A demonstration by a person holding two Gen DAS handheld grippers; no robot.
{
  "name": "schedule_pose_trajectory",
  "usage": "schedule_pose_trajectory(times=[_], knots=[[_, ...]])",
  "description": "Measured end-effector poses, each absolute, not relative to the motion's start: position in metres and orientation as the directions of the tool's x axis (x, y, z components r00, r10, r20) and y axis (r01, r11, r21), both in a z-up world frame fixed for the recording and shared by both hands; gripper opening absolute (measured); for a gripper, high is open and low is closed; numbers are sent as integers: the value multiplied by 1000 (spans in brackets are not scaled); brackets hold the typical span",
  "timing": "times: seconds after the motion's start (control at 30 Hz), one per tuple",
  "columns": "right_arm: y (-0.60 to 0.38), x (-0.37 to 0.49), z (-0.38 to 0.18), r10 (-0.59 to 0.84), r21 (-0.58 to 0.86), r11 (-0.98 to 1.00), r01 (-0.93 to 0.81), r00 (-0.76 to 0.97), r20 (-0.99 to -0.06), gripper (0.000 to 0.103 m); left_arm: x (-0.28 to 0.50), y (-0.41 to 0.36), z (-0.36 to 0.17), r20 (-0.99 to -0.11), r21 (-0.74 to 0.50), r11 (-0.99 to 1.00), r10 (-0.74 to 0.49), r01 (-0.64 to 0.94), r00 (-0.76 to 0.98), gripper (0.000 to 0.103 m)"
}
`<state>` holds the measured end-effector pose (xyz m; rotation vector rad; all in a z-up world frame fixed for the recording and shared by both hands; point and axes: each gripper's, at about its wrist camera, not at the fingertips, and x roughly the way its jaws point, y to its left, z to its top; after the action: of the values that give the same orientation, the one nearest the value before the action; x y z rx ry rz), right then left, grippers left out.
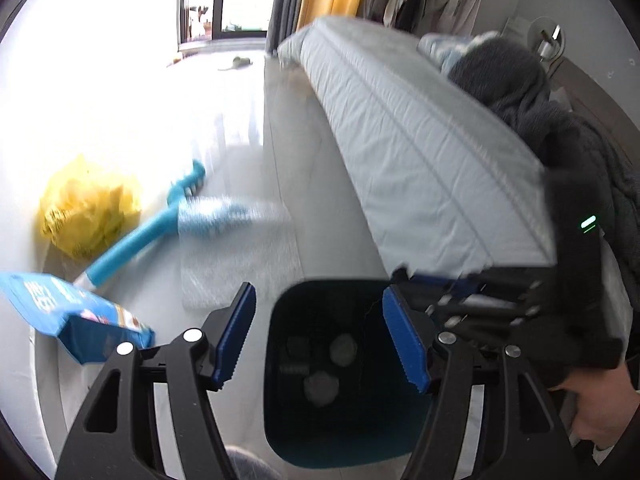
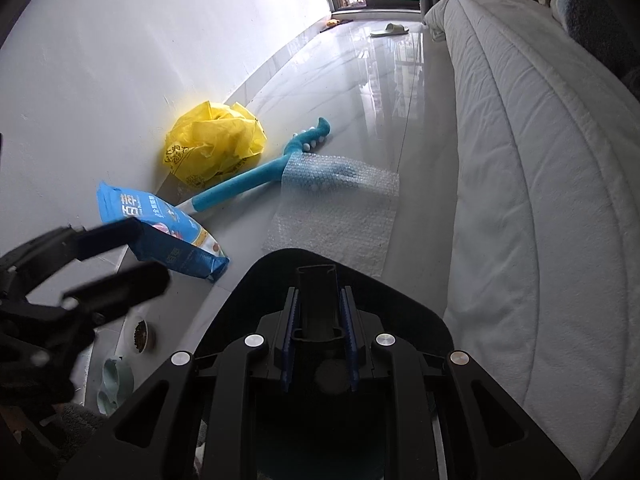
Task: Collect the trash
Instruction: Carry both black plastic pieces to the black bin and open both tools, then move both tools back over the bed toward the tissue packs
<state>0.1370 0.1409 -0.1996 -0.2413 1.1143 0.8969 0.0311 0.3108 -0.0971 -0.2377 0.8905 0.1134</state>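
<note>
My left gripper is open with nothing between its blue pads, above a dark bin that holds a few crumpled grey lumps. My right gripper is shut on the bin's black upright handle. On the floor beyond lie a bubble wrap sheet, a blue packet and a crumpled yellow plastic bag. The same packet, bag and wrap show in the left wrist view. The left gripper is blurred at the left of the right wrist view.
A teal long-handled plush toy lies partly under the bubble wrap. A bed with pale quilted cover runs along the right, a white wall along the left. Small pet bowls sit by the wall. A slipper lies far off.
</note>
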Motion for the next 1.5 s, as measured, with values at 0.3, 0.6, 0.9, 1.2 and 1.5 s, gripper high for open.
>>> schedule_pose_trajectory(times=[0.3, 0.6, 0.9, 1.2, 1.5], knots=[[150, 130, -226, 443, 240, 639, -730, 94, -892, 21, 30, 297, -32, -627, -162, 976, 10, -143, 779, 70], [149, 122, -233, 381, 195, 629, -752, 80, -921, 21, 27, 283, 11, -487, -156, 981, 25, -115, 873, 86], [143, 115, -204, 428, 200, 604, -772, 103, -898, 54, 30, 258, 29, -418, -103, 990, 49, -101, 907, 92], [114, 116, -161, 512, 213, 579, -787, 148, -846, 59, 42, 245, 38, -393, -117, 987, 57, -112, 918, 93], [52, 132, -116, 573, 159, 613, -774, 297, -763, 62, 59, 231, 49, -391, -170, 977, 49, -125, 919, 93]])
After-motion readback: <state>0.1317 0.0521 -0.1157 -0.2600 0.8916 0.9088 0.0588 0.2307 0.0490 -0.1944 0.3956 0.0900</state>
